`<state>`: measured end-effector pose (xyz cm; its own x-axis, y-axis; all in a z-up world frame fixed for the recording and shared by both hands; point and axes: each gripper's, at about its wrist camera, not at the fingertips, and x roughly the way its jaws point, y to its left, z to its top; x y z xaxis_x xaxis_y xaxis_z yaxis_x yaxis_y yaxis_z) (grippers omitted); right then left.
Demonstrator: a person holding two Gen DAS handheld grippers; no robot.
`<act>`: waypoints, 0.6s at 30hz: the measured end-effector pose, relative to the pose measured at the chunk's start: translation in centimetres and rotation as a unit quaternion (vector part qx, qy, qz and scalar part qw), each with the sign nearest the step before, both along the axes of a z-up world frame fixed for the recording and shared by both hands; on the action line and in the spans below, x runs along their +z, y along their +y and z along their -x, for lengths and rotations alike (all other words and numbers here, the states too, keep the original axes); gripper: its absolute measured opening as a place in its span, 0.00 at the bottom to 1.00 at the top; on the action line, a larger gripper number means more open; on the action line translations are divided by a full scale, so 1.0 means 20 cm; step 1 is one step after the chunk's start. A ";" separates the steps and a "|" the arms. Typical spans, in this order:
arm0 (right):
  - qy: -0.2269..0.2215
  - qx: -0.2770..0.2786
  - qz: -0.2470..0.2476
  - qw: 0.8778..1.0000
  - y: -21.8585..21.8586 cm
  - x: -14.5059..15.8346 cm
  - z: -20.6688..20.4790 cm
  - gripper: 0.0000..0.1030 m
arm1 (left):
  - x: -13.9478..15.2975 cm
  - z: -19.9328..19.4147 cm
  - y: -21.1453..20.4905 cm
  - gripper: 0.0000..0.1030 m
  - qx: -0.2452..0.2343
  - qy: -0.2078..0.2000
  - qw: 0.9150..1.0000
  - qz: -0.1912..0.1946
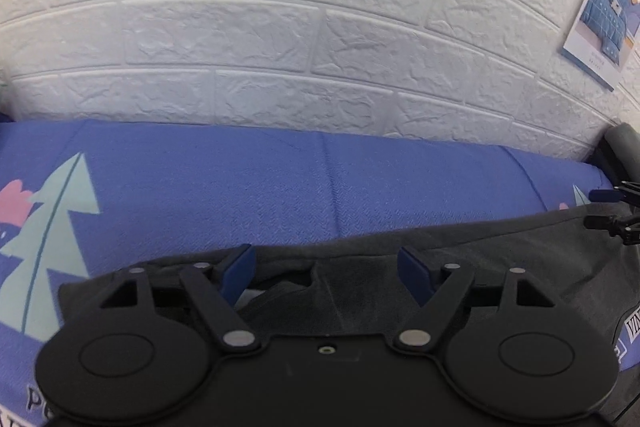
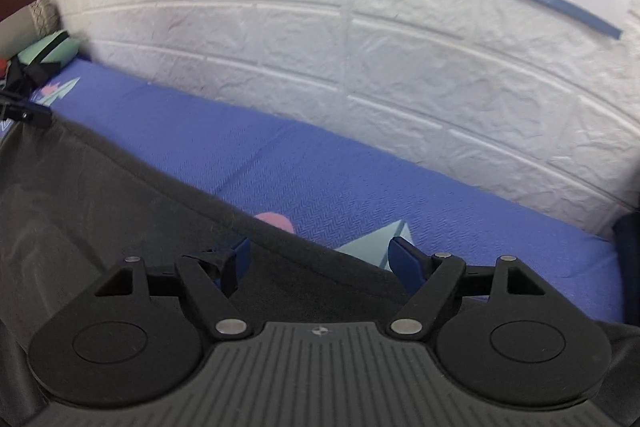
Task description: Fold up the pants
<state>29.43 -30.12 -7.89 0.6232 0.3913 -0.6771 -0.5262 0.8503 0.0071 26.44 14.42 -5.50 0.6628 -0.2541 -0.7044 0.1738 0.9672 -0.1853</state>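
Dark grey pants (image 1: 500, 251) lie on a blue bed sheet (image 1: 240, 187), their far edge running across both views. My left gripper (image 1: 326, 269) is open just above the pants near their far edge, where the fabric is bunched between the blue pads (image 1: 240, 267). In the right wrist view the pants (image 2: 100, 195) fill the lower left. My right gripper (image 2: 320, 263) is open over their far edge, its right pad (image 2: 404, 263) over the sheet (image 2: 320, 179). The right gripper's fingertips show at the right edge of the left wrist view (image 1: 612, 211).
A white brick-pattern wall (image 1: 320, 27) stands close behind the bed. A poster (image 1: 600, 7) hangs on it at the right. The sheet has tree and pink prints (image 1: 48, 219). A green item and dark straps (image 2: 36, 63) lie at the far left of the bed.
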 end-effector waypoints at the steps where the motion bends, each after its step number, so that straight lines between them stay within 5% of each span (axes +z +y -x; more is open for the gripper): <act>1: 0.005 0.007 -0.002 1.000 0.00 -0.01 -0.01 1.00 | -0.01 -0.02 -0.01 1.00 -0.007 -0.003 1.000 -0.004; 10: 0.012 0.053 0.005 0.999 0.02 -0.03 -0.01 0.98 | -0.10 -0.11 -0.11 1.00 -0.049 0.001 0.998 -0.047; 12: 0.010 0.054 0.013 0.998 0.02 -0.02 0.02 0.55 | -0.11 -0.09 -0.11 1.00 -0.051 -0.002 0.997 -0.060; 13: 0.009 0.047 0.016 0.999 0.01 -0.01 0.03 0.45 | -0.11 -0.07 -0.13 1.00 -0.057 -0.008 0.996 -0.068; 14: 0.010 0.038 0.017 0.999 0.00 -0.01 0.04 0.26 | -0.11 -0.05 -0.14 0.93 -0.062 -0.015 0.996 -0.067; 15: 0.010 0.028 0.013 0.999 0.00 0.00 0.04 0.14 | -0.11 -0.03 -0.15 0.61 -0.064 -0.022 0.996 -0.063; 16: 0.007 0.021 0.011 1.000 0.00 0.01 0.06 0.11 | -0.10 -0.02 -0.17 0.45 -0.063 -0.028 0.995 -0.065; 17: -0.001 0.015 0.011 1.000 0.00 0.02 0.08 0.07 | -0.10 0.00 -0.18 0.09 -0.061 -0.031 0.996 -0.063; 18: -0.008 0.010 0.010 1.000 0.00 0.04 0.10 0.05 | -0.09 0.01 -0.19 0.02 -0.052 -0.033 0.997 -0.054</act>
